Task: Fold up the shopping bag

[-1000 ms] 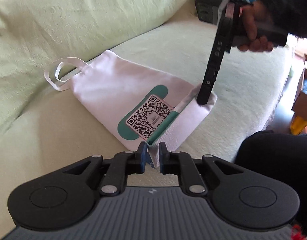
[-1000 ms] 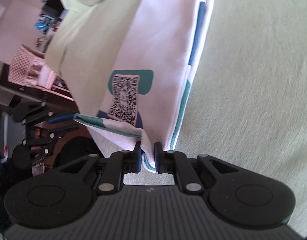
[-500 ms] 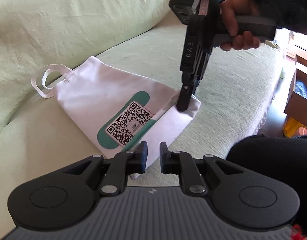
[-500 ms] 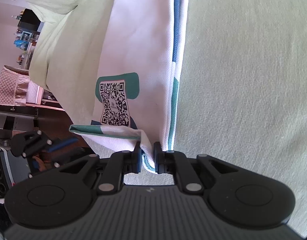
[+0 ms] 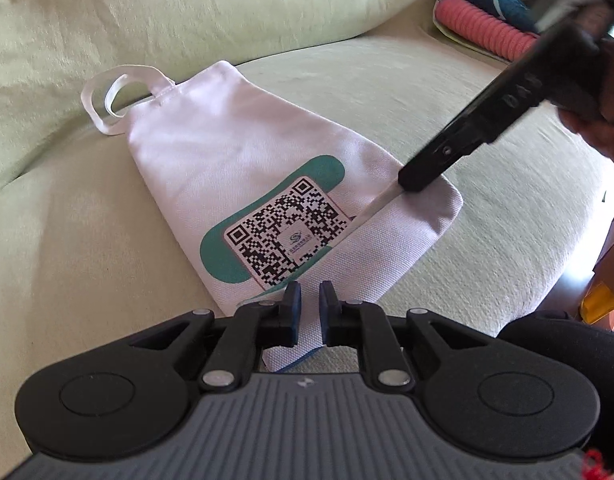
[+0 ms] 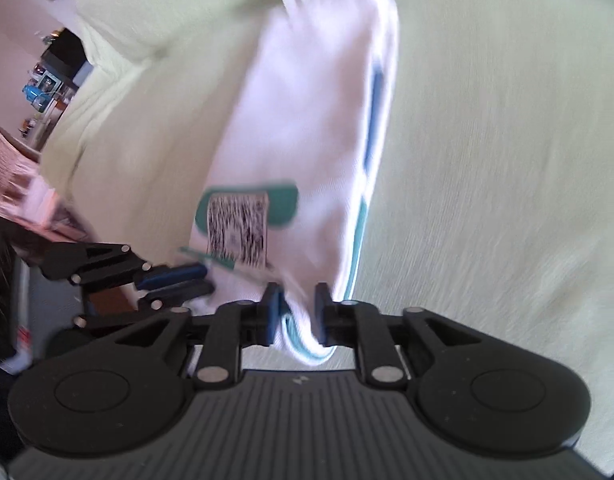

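A white cloth shopping bag [image 5: 235, 160] with a teal patch and a QR code [image 5: 287, 232] lies on a pale green sofa, handles [image 5: 107, 100] at the far left. Its near end is folded up over the print. My left gripper [image 5: 307, 304] has its jaws slightly apart around the folded near corner. My right gripper [image 6: 297, 300] holds the fold's other corner between slightly parted jaws; it shows in the left wrist view [image 5: 419, 182] at the bag's right edge. The bag [image 6: 307, 140] is blurred in the right wrist view.
Green back cushions [image 5: 187, 12] rise behind the bag. A pink and teal bundle [image 5: 483, 28] lies at the far right of the seat. The sofa's front edge [image 5: 547, 280] drops off at right, with a dark leg [image 5: 567, 344] below.
The folded flap has been carried further over the bag and lowered onto it. My left jaws opened off the corner. My right gripper tilted down and its jaws have parted a little.
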Tool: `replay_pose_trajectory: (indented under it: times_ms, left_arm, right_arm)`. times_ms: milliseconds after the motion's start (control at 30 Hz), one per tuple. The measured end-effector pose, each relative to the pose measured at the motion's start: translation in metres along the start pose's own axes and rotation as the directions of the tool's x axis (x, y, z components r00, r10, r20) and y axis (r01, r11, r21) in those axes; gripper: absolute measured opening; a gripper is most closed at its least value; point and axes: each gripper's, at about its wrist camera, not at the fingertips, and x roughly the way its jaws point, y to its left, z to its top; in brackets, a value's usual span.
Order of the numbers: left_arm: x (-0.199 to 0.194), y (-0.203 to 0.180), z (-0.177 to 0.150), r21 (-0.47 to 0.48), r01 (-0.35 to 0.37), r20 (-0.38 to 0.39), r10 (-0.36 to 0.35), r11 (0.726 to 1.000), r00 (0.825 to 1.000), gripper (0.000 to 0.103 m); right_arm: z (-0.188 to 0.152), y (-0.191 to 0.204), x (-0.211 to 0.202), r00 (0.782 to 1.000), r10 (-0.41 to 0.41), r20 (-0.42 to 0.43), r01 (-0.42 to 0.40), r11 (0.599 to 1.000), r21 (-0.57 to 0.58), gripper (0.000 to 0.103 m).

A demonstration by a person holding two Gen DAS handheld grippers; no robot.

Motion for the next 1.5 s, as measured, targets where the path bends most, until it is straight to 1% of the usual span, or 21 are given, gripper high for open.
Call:
replay_pose_trajectory:
  times_ms: [33, 67, 167, 233, 267, 333, 367, 500, 567, 667, 867, 933, 1000, 1100, 1133, 1167, 1267, 1400, 1433, 1467, 1500]
  left_arm:
    - [0.0, 0.0, 0.0, -0.005, 0.0, 0.001, 0.0, 1.0, 1.0, 0.016]
    - [0.0, 0.001, 0.0, -0.009, 0.0, 0.0, 0.0, 1.0, 1.0, 0.016]
    - [0.0, -0.002, 0.0, -0.006, -0.011, -0.002, 0.011, 1.0, 1.0, 0.016]
    - [-0.001, -0.002, 0.0, -0.009, -0.011, -0.002, 0.011, 1.0, 1.0, 0.016]
    - [-0.001, -0.001, 0.0, -0.011, -0.011, -0.002, 0.01, 1.0, 1.0, 0.016]
    - [-0.001, -0.001, 0.0, -0.011, -0.01, -0.001, 0.01, 1.0, 1.0, 0.016]
    - [-0.001, -0.001, 0.0, -0.009, -0.01, 0.003, 0.01, 1.0, 1.0, 0.016]
    - [-0.001, 0.004, -0.008, -0.015, -0.007, 0.049, 0.008, 1.0, 0.999, 0.015]
    - [-0.002, 0.01, -0.015, -0.034, -0.006, 0.082, 0.009, 0.999, 0.997, 0.013]
    - [-0.004, 0.021, -0.019, -0.09, -0.003, 0.097, 0.011, 0.996, 0.995, 0.007]
    - [-0.001, 0.032, -0.017, -0.121, 0.01, 0.092, 0.001, 0.993, 0.996, 0.007]
    - [-0.008, 0.024, -0.014, -0.086, -0.047, 0.076, 0.053, 0.995, 0.996, 0.007]
    - [-0.021, 0.003, -0.015, 0.034, -0.145, 0.075, 0.142, 0.989, 0.987, 0.007]
    - [-0.038, -0.029, -0.028, 0.274, -0.204, 0.109, 0.181, 0.94, 0.977, 0.017]
    - [-0.04, -0.036, -0.032, 0.333, -0.21, 0.114, 0.182, 0.919, 0.977, 0.034]
    - [-0.039, -0.043, -0.037, 0.395, -0.224, 0.12, 0.192, 0.891, 0.974, 0.041]
    - [-0.025, -0.057, -0.052, 0.58, -0.281, 0.144, 0.243, 0.765, 0.959, 0.041]
    - [-0.007, -0.063, -0.062, 0.75, -0.292, 0.189, 0.23, 0.593, 0.955, 0.044]
    - [-0.002, -0.063, -0.062, 0.777, -0.284, 0.181, 0.233, 0.561, 0.955, 0.043]
    - [0.004, -0.061, -0.061, 0.792, -0.265, 0.159, 0.235, 0.55, 0.959, 0.041]
    - [0.006, -0.058, -0.059, 0.79, -0.242, 0.137, 0.222, 0.564, 0.965, 0.035]
  right_arm:
    - [-0.01, 0.017, -0.011, 0.987, -0.124, 0.097, 0.135, 0.985, -0.106, 0.04]
    - [-0.019, 0.034, -0.019, 0.965, -0.19, 0.18, 0.226, 0.951, -0.209, 0.035]
    - [-0.052, 0.082, -0.026, 0.932, -0.178, 0.316, 0.306, 0.854, -0.42, 0.018]
    - [-0.064, 0.099, -0.018, 0.932, -0.159, 0.326, 0.31, 0.818, -0.485, 0.005]
    - [-0.07, 0.106, -0.009, 0.923, -0.18, 0.34, 0.342, 0.788, -0.512, 0.005]
    - [-0.072, 0.105, 0.005, 0.907, -0.227, 0.355, 0.391, 0.77, -0.505, 0.005]
    - [-0.071, 0.1, 0.01, 0.906, -0.231, 0.354, 0.391, 0.776, -0.494, 0.001]
    - [-0.067, 0.077, 0.025, 0.913, -0.222, 0.342, 0.365, 0.818, -0.445, 0.0]
    - [-0.061, 0.063, 0.025, 0.927, -0.189, 0.323, 0.307, 0.879, -0.365, 0.0]
    - [-0.058, 0.046, 0.022, 0.946, -0.146, 0.291, 0.231, 0.931, -0.283, 0.0]
    - [-0.059, 0.039, 0.022, 0.956, -0.126, 0.266, 0.192, 0.952, -0.238, 0.0]
    - [-0.057, 0.037, 0.021, 0.96, -0.124, 0.252, 0.183, 0.958, -0.223, 0.0]
    - [-0.054, 0.036, 0.02, 0.964, -0.119, 0.238, 0.172, 0.962, -0.214, 0.0]
    - [-0.052, 0.036, 0.021, 0.968, -0.116, 0.224, 0.166, 0.962, -0.219, 0.0]
    - [-0.052, 0.035, 0.021, 0.968, -0.112, 0.223, 0.162, 0.962, -0.221, 0.0]
    - [-0.051, 0.035, 0.021, 0.969, -0.109, 0.221, 0.159, 0.961, -0.225, 0.0]
    - [-0.049, 0.035, 0.022, 0.972, -0.102, 0.213, 0.154, 0.957, -0.246, 0.0]
    - [-0.046, 0.034, 0.022, 0.975, -0.096, 0.199, 0.148, 0.953, -0.265, 0.0]
    - [-0.046, 0.034, 0.022, 0.976, -0.094, 0.196, 0.145, 0.953, -0.266, 0.0]
    - [-0.045, 0.033, 0.022, 0.977, -0.092, 0.194, 0.142, 0.953, -0.266, 0.0]
    - [-0.045, 0.033, 0.022, 0.977, -0.09, 0.193, 0.14, 0.954, -0.267, 0.0]
